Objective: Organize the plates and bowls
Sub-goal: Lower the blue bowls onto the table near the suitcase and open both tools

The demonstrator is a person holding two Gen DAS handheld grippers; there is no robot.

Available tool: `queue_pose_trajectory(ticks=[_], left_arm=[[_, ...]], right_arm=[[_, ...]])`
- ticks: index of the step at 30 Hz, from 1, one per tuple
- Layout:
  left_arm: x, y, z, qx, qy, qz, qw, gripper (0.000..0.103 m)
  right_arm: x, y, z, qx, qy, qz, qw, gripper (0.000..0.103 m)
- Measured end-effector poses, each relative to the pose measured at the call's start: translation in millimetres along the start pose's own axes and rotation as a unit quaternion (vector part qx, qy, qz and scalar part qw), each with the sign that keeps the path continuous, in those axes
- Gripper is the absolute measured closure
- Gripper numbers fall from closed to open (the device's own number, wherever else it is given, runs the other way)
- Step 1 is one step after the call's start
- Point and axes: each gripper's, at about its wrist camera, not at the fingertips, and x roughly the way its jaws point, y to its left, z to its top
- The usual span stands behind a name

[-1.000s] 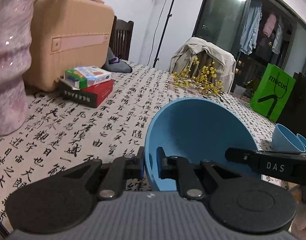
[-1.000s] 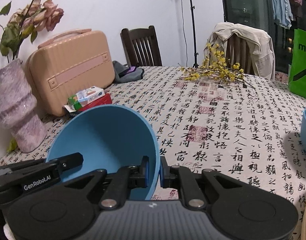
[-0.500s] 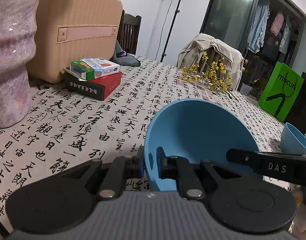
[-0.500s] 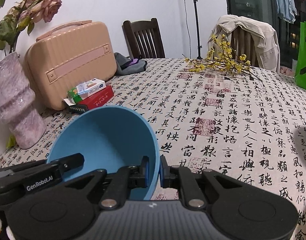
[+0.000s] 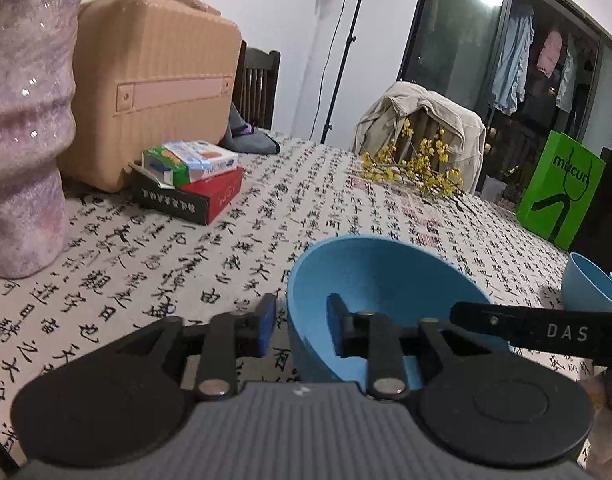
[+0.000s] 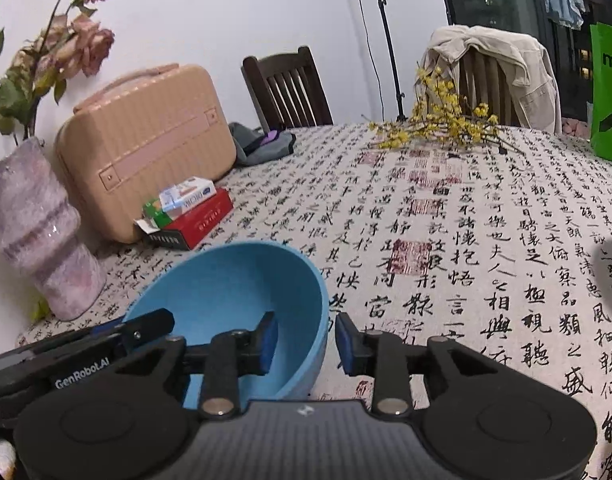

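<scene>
- Calligraphy-printed cloth [image 6: 486,240] covers the whole bench, and everything sits on it under indoor light.
- Nearest the cameras, the blue bowl [image 5: 378,280] rests on the cloth between the two claws, its rim passing through both sets of jaws.
- The left claw [image 5: 302,324] has just been opening; its pads stand apart on either side of the bowl's left wall, with gaps showing, so nothing is clamped.
- The right claw [image 6: 304,340] has likewise just been opening; its pads straddle the bowl's right wall without pressing it.
- Each claw's far arm shows in the other camera, reaching in over the bowl.
- At the right edge of the left view, more blue bowls [image 5: 594,288] stand apart from the first.
- Farther back on the left, a mottled pink vase [image 6: 38,232] holds faded roses [image 6: 82,44].
- Beside it lie a red box [image 5: 210,196] with smaller cartons [image 5: 190,160] stacked on top, in front of a tan case [image 5: 154,80].
- Yellow blossom sprigs [image 6: 438,128] lie toward the far end.
- Beyond the bench stand a dark wooden chair [image 6: 286,88], a chair draped with a beige jacket [image 5: 422,120], a light stand and a green bag [image 5: 558,192].
</scene>
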Motion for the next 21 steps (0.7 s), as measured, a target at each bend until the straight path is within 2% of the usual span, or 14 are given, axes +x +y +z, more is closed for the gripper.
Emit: queue_pose_trajectory(ticks=[2,8,10,12,13,14,16,21], left_arm=[[-5,-1,2,0.002,-0.011,0.002,0.9999,0.066],[-25,-4,4,0.014,-0.058,0.012,0.9981,0.045],[-32,-4,4,0.015,-0.075,0.013,0.9970,0.026],[-40,-6,2,0.017,-0.095,0.012,0.9953,0.014],[-44,-8,2,0.020,-0.105,0.010,0.9942,0.005],[-48,-10,1,0.024,-0.116,0.008,0.9930,0.000],[-56,-14,-2,0.030,-0.135,0.005,0.9904,0.000],[-68,-19,-8,0.034,-0.154,-0.004,0.9875,0.000]], right_arm=[[-4,-1,0,0.003,-0.007,0.005,1.000,0.067],[-24,-6,-2,0.000,-0.045,0.021,0.999,0.038],[-31,-8,-3,0.000,-0.056,0.025,0.998,0.017],[-38,-11,-5,-0.003,-0.071,0.028,0.997,0.007],[-42,-12,-7,-0.007,-0.078,0.027,0.997,0.003],[-45,-12,-8,-0.012,-0.083,0.026,0.996,0.001],[-51,-12,-12,-0.022,-0.094,0.020,0.995,0.000],[-67,-13,-25,-0.046,-0.118,-0.002,0.992,0.000]])
